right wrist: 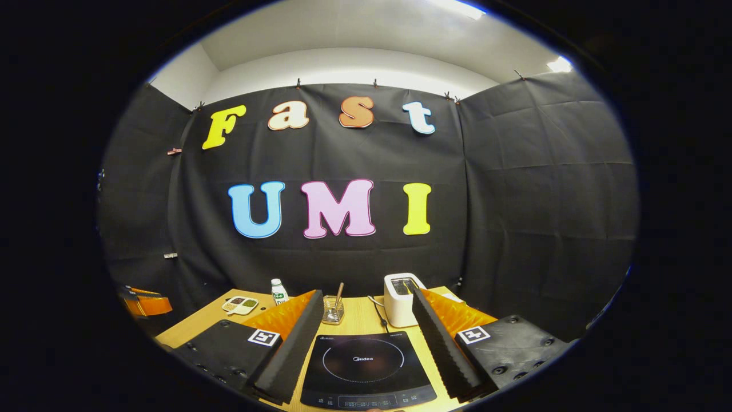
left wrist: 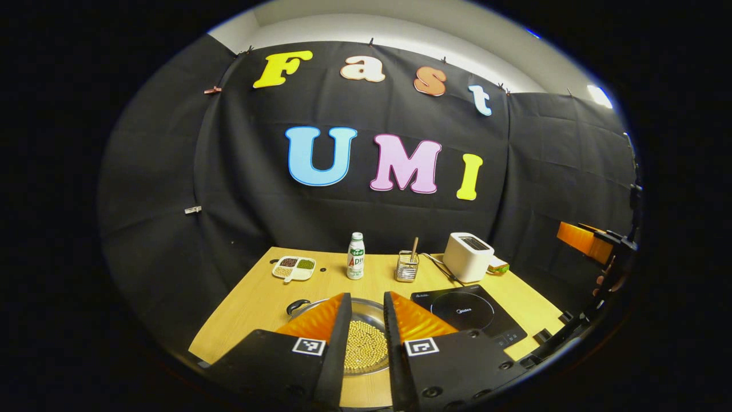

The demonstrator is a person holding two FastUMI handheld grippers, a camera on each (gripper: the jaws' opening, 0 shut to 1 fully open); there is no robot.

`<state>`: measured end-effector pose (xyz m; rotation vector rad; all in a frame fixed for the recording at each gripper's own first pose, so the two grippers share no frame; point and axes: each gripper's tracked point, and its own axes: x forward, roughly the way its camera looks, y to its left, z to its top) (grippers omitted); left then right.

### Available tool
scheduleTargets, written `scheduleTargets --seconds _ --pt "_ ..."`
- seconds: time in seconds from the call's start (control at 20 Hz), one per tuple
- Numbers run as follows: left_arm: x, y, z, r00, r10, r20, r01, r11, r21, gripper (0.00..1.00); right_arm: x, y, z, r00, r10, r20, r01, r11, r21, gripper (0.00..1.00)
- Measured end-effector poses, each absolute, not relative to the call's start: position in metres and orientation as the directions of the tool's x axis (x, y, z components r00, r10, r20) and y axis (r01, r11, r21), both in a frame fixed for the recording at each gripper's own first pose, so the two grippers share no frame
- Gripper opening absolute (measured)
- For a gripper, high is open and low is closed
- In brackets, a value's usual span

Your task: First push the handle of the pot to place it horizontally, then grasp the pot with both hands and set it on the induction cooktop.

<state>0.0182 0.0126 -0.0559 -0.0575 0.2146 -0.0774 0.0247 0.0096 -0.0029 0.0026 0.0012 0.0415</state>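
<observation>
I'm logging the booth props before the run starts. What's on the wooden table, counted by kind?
Cookware: 1, the round steel pot holding yellow beans
Appliances: 2, the flat black induction cooktop and the white toaster
Bottles: 1, the white green-labelled bottle
Dishes: 1, the white divided dish
Holders: 1, the wire utensil holder
Total: 6

induction cooktop [right wrist: 366,366]: small printed word at the ring's centre and another at the far-left corner; row of control symbols along the front edge, too small to make out.
bottle [left wrist: 355,256]: green-and-white label, lettering blurred.
left gripper [left wrist: 367,294]: one square black-and-white code marker on each finger base.
right gripper [right wrist: 366,292]: same, one marker per finger base.
</observation>
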Motion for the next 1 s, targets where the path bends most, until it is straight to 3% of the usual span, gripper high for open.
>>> scheduleTargets --seconds 0.4,0.7,0.95,1.0 --pt "0.021 0.008 -0.094 0.937 -0.121 -0.326 0.099 0.992 -0.084 0.06 0.037 0.008 -0.010 0.999 0.041 -0.028 -0.041 0.999 0.000 0.94" --pt "0.020 0.003 -0.135 0.892 -0.136 -0.431 0.100 0.989 -0.105 0.05 0.053 0.003 -0.015 0.997 0.055 -0.059 -0.056 0.998 -0.016 0.97" --pt "0.018 0.010 -0.188 0.837 -0.079 -0.541 0.066 0.997 -0.043 0.05 0.067 -0.002 -0.023 0.993 0.079 -0.083 -0.080 0.997 -0.011 0.94" --pt "0.016 0.009 -0.201 0.819 -0.066 -0.569 0.061 0.998 -0.029 0.05 0.069 -0.003 -0.026 0.993 0.084 -0.088 -0.085 0.996 -0.008 0.97"
